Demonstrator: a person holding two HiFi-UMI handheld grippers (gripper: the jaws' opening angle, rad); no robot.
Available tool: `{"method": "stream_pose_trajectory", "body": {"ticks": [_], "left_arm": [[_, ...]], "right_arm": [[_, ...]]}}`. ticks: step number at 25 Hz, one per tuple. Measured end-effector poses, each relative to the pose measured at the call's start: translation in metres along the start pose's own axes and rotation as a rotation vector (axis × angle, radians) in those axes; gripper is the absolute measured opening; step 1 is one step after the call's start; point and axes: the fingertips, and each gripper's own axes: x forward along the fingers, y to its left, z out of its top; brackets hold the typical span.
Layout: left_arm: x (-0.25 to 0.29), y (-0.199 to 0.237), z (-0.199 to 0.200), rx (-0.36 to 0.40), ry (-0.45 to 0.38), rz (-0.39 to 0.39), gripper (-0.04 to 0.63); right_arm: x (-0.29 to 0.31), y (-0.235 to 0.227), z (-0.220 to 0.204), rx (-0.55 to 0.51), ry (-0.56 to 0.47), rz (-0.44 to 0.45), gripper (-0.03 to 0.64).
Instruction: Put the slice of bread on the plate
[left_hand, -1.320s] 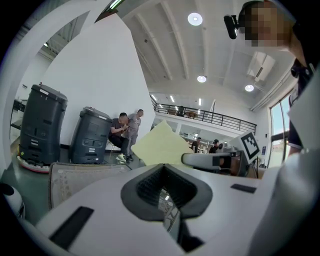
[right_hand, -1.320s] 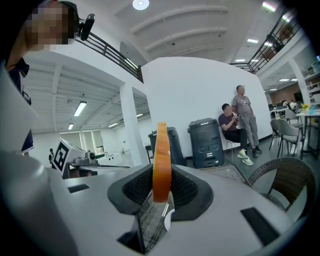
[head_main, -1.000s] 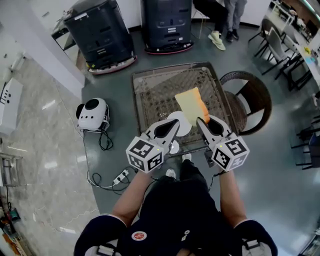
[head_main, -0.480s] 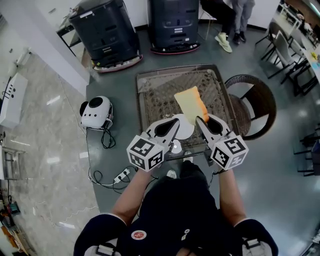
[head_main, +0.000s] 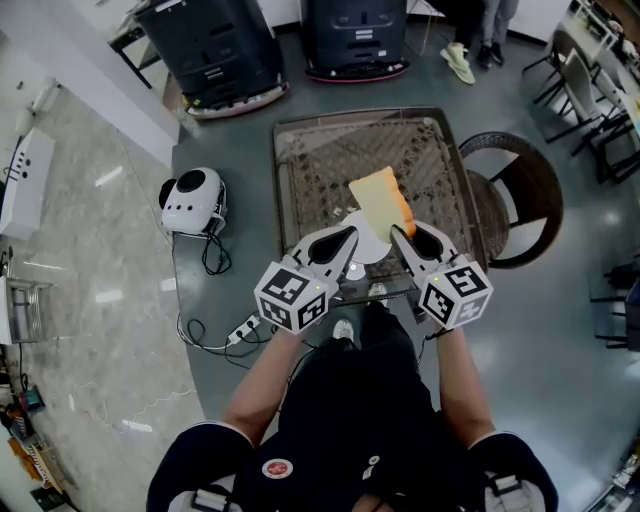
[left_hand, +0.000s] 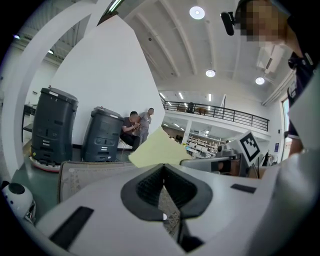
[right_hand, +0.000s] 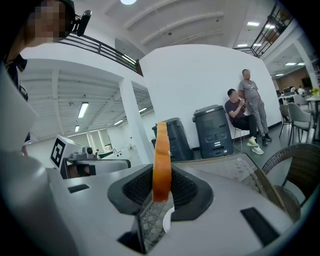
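Presently, transfer step: bread slice (head_main: 378, 203) pinched in right hand-held gripper (head_main: 398, 236), plate (head_main: 366, 252) just below its tips; left hand-held gripper (head_main: 350, 235) clenched, empty. Next: lower, release.

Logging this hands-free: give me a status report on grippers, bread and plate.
Right gripper shut on the bread slice, held edge-up. Left gripper shut, empty. Plate just below the slice, not yet loaded. Nothing visibly in the way.

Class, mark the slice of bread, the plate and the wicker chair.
slice of bread (head_main: 377, 198), head view, its pale face
plate (head_main: 368, 251), head view, bare white surface
wicker chair (head_main: 487, 230), head view, woven side
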Motion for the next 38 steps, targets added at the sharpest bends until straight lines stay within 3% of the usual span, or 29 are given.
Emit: {"method": "stream_pose_trajectory", "body": {"ticks": [16, 38], "left_arm": [[0.015, 0.017, -0.059, -0.013, 0.086, 0.033, 0.006], [0.025, 0.042, -0.11, -0.07, 0.199, 0.076, 0.006]], "right_arm": [[0.034, -0.039, -0.116, 0.126, 0.186, -0.021, 0.095], [0.085, -0.056, -0.2, 0.193, 0.344, 0.006, 0.095]]}}
